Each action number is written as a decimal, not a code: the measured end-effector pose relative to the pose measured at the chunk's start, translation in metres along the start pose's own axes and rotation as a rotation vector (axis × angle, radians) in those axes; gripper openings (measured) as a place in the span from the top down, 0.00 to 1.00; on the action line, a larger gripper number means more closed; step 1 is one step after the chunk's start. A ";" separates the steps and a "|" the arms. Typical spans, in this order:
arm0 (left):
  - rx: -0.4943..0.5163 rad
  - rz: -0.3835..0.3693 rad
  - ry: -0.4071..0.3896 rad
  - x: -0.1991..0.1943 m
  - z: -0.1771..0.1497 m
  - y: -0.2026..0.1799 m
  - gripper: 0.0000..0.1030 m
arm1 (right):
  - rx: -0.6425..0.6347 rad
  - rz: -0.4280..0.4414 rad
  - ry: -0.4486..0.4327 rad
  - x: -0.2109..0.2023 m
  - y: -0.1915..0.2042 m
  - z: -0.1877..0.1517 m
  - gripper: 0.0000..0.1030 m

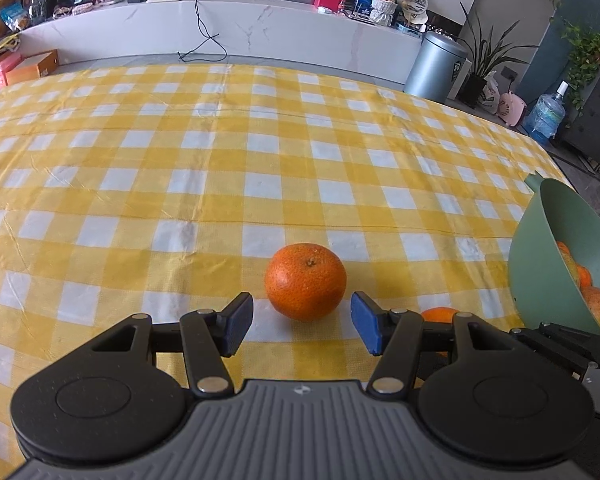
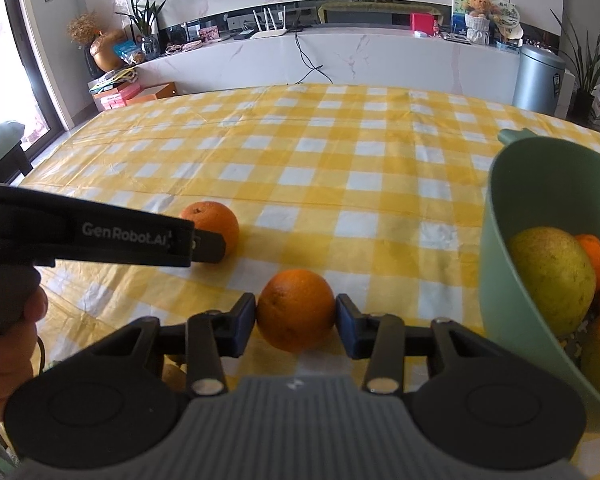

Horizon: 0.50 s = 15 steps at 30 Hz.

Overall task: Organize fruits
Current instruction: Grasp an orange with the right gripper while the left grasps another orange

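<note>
An orange (image 1: pixel 306 282) lies on the yellow checked tablecloth (image 1: pixel 180 184) just ahead of my left gripper (image 1: pixel 302 322), which is open; its blue pads (image 1: pixel 238 322) flank the fruit's near side without touching it. My right gripper (image 2: pixel 296 320) is shut on a second orange (image 2: pixel 296 308), with a pad against each side, low over the cloth. That second orange (image 1: pixel 438 314) peeks out behind my left gripper's right finger. In the right wrist view the first orange (image 2: pixel 212 224) shows beside the left gripper's black body (image 2: pixel 100 236).
A green bowl (image 2: pixel 500 220) stands tilted at the right, holding a yellow-green fruit (image 2: pixel 552 276) and several oranges; it also shows in the left wrist view (image 1: pixel 540 248). A person's hand (image 2: pixel 8 320) holds the left gripper. The table's far edge meets a white marble cabinet (image 1: pixel 260 28).
</note>
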<state>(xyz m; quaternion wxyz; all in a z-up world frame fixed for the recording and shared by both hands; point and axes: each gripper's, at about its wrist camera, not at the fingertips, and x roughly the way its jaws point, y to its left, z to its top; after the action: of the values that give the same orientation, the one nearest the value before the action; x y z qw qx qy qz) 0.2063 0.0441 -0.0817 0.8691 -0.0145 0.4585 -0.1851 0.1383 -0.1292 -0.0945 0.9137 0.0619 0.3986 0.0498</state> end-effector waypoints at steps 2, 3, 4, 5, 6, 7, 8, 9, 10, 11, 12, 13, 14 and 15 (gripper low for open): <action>-0.010 -0.002 0.006 0.003 0.000 0.002 0.35 | 0.003 0.005 -0.002 0.000 -0.001 0.000 0.60; -0.015 -0.001 0.007 0.005 0.000 0.003 0.35 | 0.007 0.009 -0.002 0.001 -0.002 0.000 0.60; -0.018 -0.001 0.006 0.006 0.001 0.003 0.35 | 0.011 0.013 0.000 0.002 -0.002 -0.001 0.60; -0.019 0.000 0.004 0.007 0.001 0.003 0.35 | 0.015 0.018 0.002 0.003 -0.002 -0.001 0.60; -0.019 0.000 0.001 0.008 0.002 0.003 0.35 | 0.017 0.023 0.003 0.003 -0.003 -0.002 0.61; -0.022 -0.001 -0.002 0.009 0.003 0.002 0.35 | 0.017 0.026 0.003 0.002 -0.005 -0.004 0.61; -0.024 0.000 -0.004 0.010 0.004 0.002 0.35 | 0.017 0.028 0.002 0.002 -0.005 -0.004 0.61; -0.023 0.000 -0.006 0.011 0.004 0.001 0.35 | 0.017 0.030 0.002 0.002 -0.006 -0.004 0.61; -0.022 0.001 -0.005 0.012 0.005 0.001 0.35 | 0.017 0.031 0.001 0.002 -0.006 -0.004 0.61; -0.020 0.003 -0.003 0.013 0.005 0.000 0.35 | 0.017 0.032 0.001 0.002 -0.006 -0.004 0.61; -0.017 0.006 -0.001 0.014 0.005 0.000 0.35 | 0.017 0.033 0.001 0.002 -0.005 -0.004 0.61; -0.013 0.008 -0.004 0.014 0.004 -0.001 0.37 | 0.016 0.033 0.001 0.002 -0.006 -0.004 0.61; -0.009 0.008 -0.006 0.014 0.004 -0.001 0.37 | 0.016 0.033 0.001 0.002 -0.005 -0.004 0.61; -0.008 0.003 -0.006 0.014 0.004 -0.002 0.40 | 0.015 0.032 0.000 0.002 -0.005 -0.004 0.61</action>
<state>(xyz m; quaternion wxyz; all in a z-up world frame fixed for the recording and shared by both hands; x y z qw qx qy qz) 0.2164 0.0373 -0.0900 0.8707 -0.0176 0.4565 -0.1820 0.1372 -0.1338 -0.0991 0.9122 0.0752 0.3981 0.0616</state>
